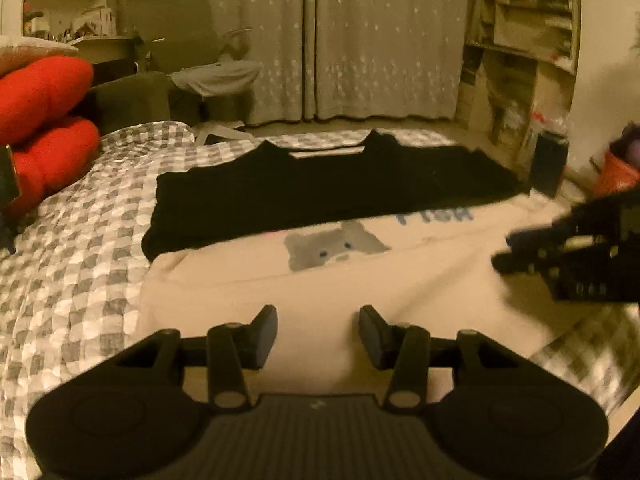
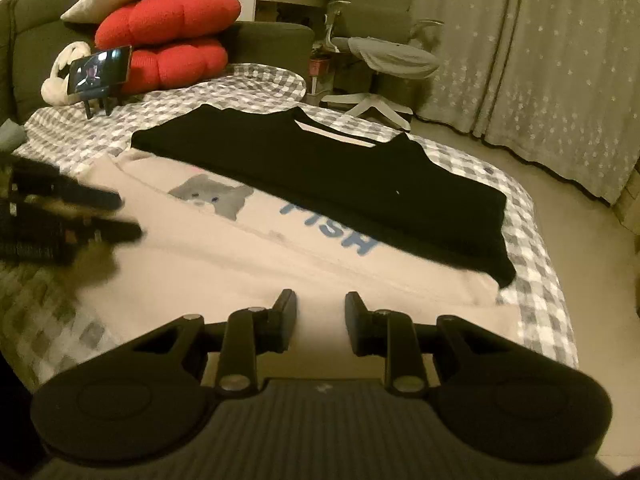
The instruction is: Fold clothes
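Cream T-shirt [image 1: 360,292] with grey animal print and blue lettering, spread flat on checkered bed cover [image 1: 80,240]. Folded black garment [image 1: 320,196] lying across its far part, touching, white strip at the collar. Left hand-held gripper [image 1: 318,332] over the near edge of the cream shirt, jaws spread, nothing between the pads. Right hand-held gripper [image 2: 321,320] over the same near edge further along, jaws parted by a narrower gap, likewise pinching nothing. Red cushions [image 2: 168,40] and a lit phone on a stand [image 2: 100,70] at the bed's far end. Starred curtains [image 1: 360,40] behind.
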`<state>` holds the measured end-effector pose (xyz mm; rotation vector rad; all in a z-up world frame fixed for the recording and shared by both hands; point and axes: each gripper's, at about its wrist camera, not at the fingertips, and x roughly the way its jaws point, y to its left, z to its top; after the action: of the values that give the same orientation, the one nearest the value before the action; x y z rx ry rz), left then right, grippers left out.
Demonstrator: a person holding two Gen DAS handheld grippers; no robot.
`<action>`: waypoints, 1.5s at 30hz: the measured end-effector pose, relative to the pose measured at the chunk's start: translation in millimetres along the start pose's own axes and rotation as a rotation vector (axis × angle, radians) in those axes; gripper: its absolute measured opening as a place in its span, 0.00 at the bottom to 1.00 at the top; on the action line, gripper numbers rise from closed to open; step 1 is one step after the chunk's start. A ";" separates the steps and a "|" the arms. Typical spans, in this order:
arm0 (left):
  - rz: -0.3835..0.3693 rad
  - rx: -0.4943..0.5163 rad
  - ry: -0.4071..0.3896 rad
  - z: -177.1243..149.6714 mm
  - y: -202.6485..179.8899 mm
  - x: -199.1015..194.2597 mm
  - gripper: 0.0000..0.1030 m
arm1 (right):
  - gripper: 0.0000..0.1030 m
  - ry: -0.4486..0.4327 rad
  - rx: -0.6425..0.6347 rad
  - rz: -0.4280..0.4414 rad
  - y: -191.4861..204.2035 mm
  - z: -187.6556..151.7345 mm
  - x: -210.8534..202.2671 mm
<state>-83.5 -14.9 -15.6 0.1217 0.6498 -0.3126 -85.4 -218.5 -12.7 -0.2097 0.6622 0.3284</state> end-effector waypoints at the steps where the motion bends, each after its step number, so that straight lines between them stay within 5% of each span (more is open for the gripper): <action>1: 0.007 0.001 0.002 1.1 0.2 2.5 0.48 | 0.27 0.001 0.008 0.004 -1.0 2.9 2.7; 10: 0.041 -0.048 0.002 3.8 14.9 1.2 0.48 | 0.27 -0.035 -0.007 -0.028 2.5 6.6 3.9; 17: 0.024 -0.071 -0.011 -0.5 14.4 -8.3 0.49 | 0.28 -0.092 -0.070 0.048 18.5 -1.8 -17.0; 36: 0.062 0.005 -0.009 -8.6 -1.1 -8.4 0.49 | 0.28 -0.048 -0.119 0.055 45.8 -14.0 -14.4; 45: 0.067 -0.074 0.006 -16.0 19.1 -26.6 0.48 | 0.30 -0.057 -0.161 0.081 41.9 -27.7 -36.6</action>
<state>-106.6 13.1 -11.8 0.0738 0.6614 -0.2234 -143.4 -196.2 -14.5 -0.3266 0.5892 0.4650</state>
